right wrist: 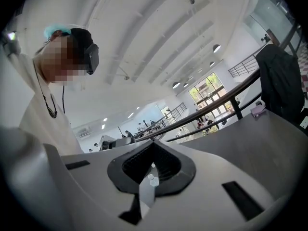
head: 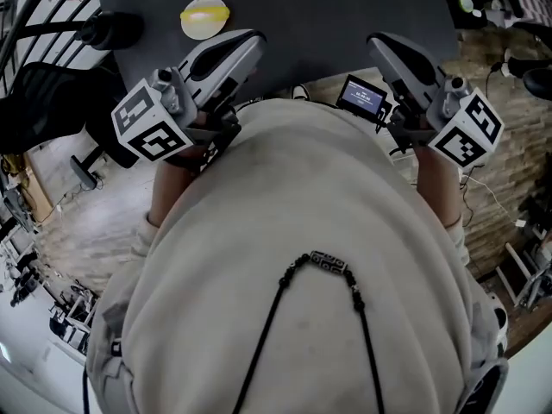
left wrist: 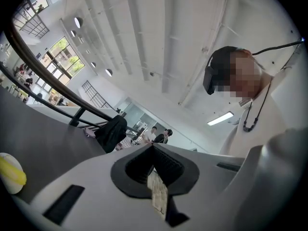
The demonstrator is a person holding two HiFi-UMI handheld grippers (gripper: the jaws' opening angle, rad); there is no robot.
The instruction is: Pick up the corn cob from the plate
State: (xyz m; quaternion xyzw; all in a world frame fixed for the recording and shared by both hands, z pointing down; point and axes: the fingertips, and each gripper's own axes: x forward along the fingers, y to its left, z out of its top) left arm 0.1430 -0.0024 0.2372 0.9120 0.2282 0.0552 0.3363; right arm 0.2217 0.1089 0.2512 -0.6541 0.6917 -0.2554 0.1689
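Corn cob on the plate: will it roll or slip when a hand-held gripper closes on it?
The corn cob looks rounded, so it may roll on the plate if nudged. It fits within the plate, so it is probably light. Its surface is too far to judge, so slipperiness stays uncertain.

Bright daylight from tall windows (left wrist: 65,57), with fisheye bending and dark corners.

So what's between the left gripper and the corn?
Only bare table separates the left gripper from the corn, as the left gripper view and head view show.

Yellow corn cob (head: 204,12) (dark grey table (head: 328,15))
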